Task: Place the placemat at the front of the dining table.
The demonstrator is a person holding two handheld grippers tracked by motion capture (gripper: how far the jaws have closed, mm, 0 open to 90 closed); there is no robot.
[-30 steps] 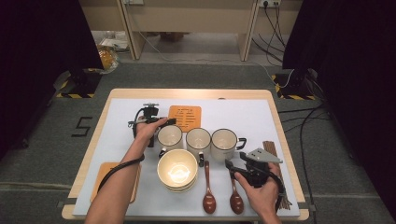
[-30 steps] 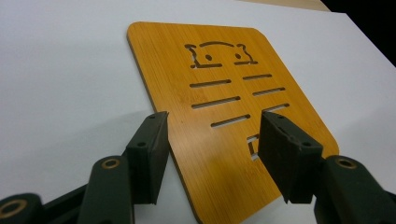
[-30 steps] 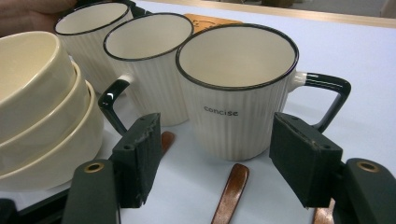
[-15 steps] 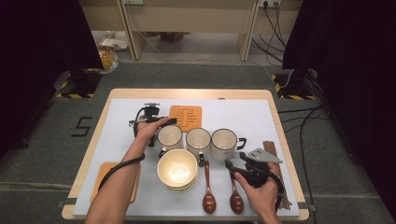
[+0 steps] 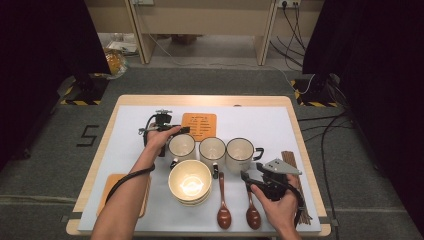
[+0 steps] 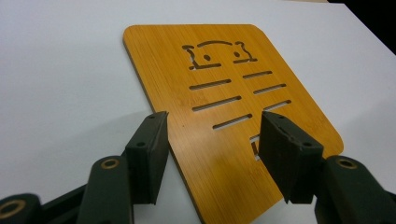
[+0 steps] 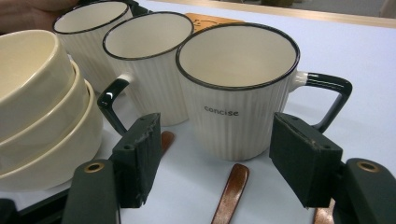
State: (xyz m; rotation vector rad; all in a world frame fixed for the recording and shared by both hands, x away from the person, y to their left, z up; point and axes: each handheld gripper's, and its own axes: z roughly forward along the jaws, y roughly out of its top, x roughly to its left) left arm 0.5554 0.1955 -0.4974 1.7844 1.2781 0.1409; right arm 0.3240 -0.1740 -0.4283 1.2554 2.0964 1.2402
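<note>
Flat on the white mat lies an orange bamboo coaster (image 5: 199,126) (image 6: 163,60) with cut-out slots. My left gripper (image 5: 181,130) (image 6: 212,158) is open and low over the mat, its jaws either side of the coaster's near corner. Three ribbed white mugs stand in a row: left (image 5: 181,146), middle (image 5: 212,149) and right (image 5: 239,152). My right gripper (image 5: 245,176) (image 7: 212,158) is open just in front of the right mug (image 7: 233,79), marked "concise", whose black handle points right. Nothing is held in either gripper.
A stack of cream bowls (image 5: 190,181) (image 7: 42,116) sits in front of the mugs. Two brown wooden spoons (image 5: 223,205) (image 5: 251,210) lie beside it. Dark chopsticks (image 5: 295,165) lie at the right edge, and a second orange coaster (image 5: 116,187) sits front left.
</note>
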